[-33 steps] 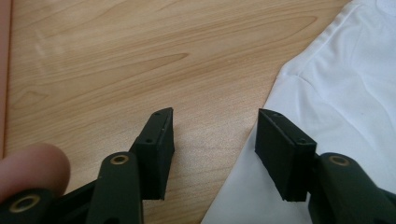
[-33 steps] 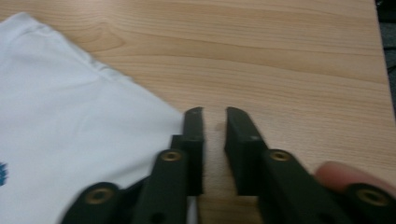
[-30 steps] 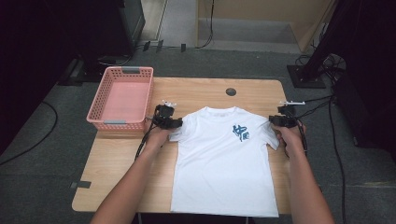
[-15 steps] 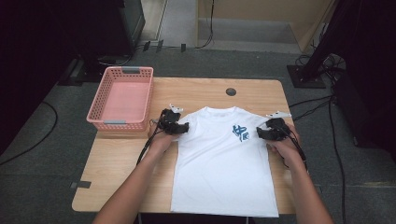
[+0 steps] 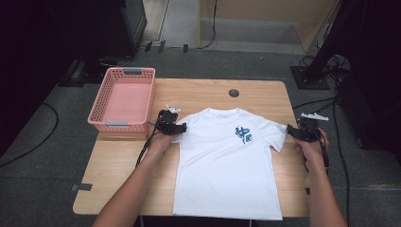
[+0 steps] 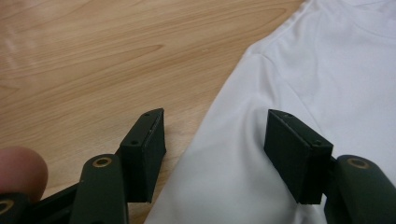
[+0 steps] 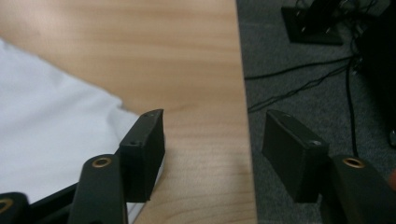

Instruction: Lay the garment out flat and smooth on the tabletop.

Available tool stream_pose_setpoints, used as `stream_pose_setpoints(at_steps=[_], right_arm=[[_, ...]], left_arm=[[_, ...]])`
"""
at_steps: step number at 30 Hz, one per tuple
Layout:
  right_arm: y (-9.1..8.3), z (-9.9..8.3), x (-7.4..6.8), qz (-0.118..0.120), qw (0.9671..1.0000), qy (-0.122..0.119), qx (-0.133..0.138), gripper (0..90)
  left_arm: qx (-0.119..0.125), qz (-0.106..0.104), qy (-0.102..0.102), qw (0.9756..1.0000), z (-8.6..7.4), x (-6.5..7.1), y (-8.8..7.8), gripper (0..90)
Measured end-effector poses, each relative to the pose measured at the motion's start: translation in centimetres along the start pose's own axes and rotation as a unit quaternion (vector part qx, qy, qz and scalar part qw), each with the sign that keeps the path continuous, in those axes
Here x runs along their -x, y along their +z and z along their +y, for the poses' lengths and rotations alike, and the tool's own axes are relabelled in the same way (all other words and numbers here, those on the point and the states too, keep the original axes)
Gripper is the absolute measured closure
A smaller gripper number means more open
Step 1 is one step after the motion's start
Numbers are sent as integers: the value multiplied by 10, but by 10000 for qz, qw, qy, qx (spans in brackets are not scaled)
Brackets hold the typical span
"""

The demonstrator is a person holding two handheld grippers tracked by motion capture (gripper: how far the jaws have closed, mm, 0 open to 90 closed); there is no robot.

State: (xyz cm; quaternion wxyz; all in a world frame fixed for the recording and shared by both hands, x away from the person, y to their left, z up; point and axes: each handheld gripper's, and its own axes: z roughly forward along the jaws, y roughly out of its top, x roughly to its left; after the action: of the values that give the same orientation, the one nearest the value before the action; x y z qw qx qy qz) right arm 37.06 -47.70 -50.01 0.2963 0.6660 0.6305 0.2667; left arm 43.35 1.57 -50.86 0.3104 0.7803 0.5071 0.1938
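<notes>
Left claw (image 6: pixel 210 154) open astride the shirt (image 5: pixel 227 165) sleeve hem at centre-left — right claw (image 5: pixel 299 133), just closing slightly, empty beyond the right sleeve

The only mark is a small blue print on the chest of the white T-shirt (image 5: pixel 227 165), seen in the high view. It looks like a character or logo with a small square beside it, too small to read. No other text shows.
</notes>
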Motion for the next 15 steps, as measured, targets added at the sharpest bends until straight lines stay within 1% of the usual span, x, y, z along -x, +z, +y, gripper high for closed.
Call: stream_pose_setpoints(at_steps=[1, 2, 3, 4, 5, 6, 8, 10, 11, 12, 13, 14, 15], right_arm=[[-4, 2, 0, 1, 9999, 36, 118, 438], [-7, 4, -1, 35, 9997, 64, 217, 486], [-10, 5, -3, 110, 9995, 52, 300, 567], [-12, 6, -7, 219, 9990, 43, 376, 639], [-14, 7, -12, 380, 9983, 20, 438, 688], [-16, 8, -18, 542, 9973, -73, 483, 722], [-16, 8, -34, 814, 9949, -305, 513, 740], [-13, 6, -50, 1096, 9919, -451, 454, 728], [-11, 5, -57, 1220, 9902, -518, 431, 712], [-8, 4, -64, 1305, 9889, -580, 408, 686], [-4, 4, -71, 1340, 9884, -610, 360, 661], [-1, 3, -76, 1365, 9881, -630, 327, 631], [3, 3, -80, 1432, 9874, -605, 293, 601]], left_arm=[[9, 19, -75, 10000, 0, -2, 0, 391], [9, 26, -141, 9999, 0, -5, 0, 391], [41, 44, -259, 9996, 1, -7, 0, 392], [79, 52, -380, 9992, 1, -10, 0, 395], [107, 65, -499, 9987, 1, -13, 0, 422], [117, 70, -579, 9982, 2, -15, 0, 459], [174, -9, -790, 9967, 2, -20, 0, 523], [176, -161, -994, 9948, 2, -24, -1, 574], [178, -188, -1057, 9941, 2, -24, -1, 594], [183, -222, -1069, 9938, 1, -25, -2, 601], [209, -247, -1095, 9935, 1, -25, -4, 599], [253, -283, -1170, 9924, 0, -25, -7, 582], [248, -321, -1178, 9922, 0, -25, -9, 543]])
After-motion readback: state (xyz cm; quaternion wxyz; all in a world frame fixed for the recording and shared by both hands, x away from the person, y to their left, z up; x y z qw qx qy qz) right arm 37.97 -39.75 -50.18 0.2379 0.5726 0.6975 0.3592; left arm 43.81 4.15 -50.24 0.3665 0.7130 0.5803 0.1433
